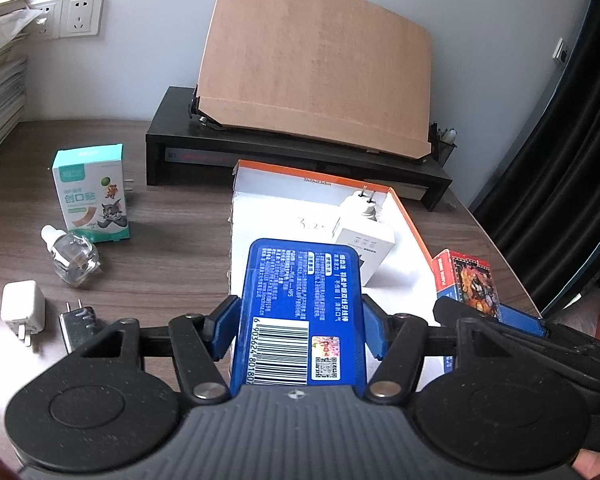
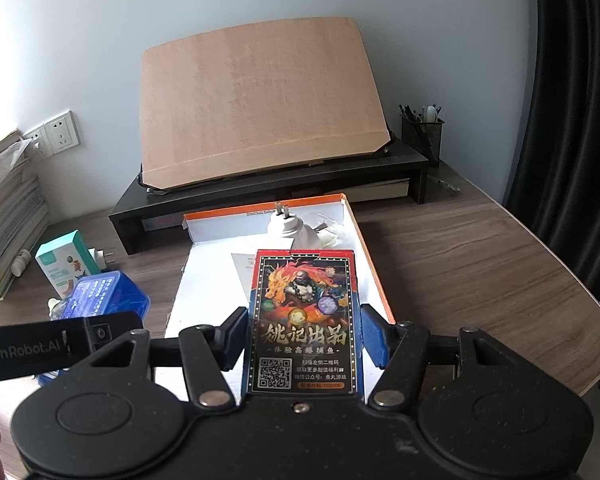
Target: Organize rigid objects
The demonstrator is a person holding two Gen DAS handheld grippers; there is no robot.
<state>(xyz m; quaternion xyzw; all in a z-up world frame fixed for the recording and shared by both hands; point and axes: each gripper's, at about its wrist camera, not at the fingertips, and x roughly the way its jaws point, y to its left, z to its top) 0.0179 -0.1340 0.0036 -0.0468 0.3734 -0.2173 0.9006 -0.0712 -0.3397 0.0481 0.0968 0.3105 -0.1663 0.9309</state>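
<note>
Clamped between the pads of the left hand-held gripper (image 1: 300, 330), a blue plastic case (image 1: 300, 312) fills the lower centre of the frame, its long axis running away from the camera toward the white box (image 1: 408, 280). Likewise the right hand-held gripper (image 2: 302, 344) holds a card deck (image 2: 303, 320), printed face up, pointing into the same box beyond. Both should probably be lowered flat beside the white charger (image 1: 364, 240), without knocking it, before releasing
</note>
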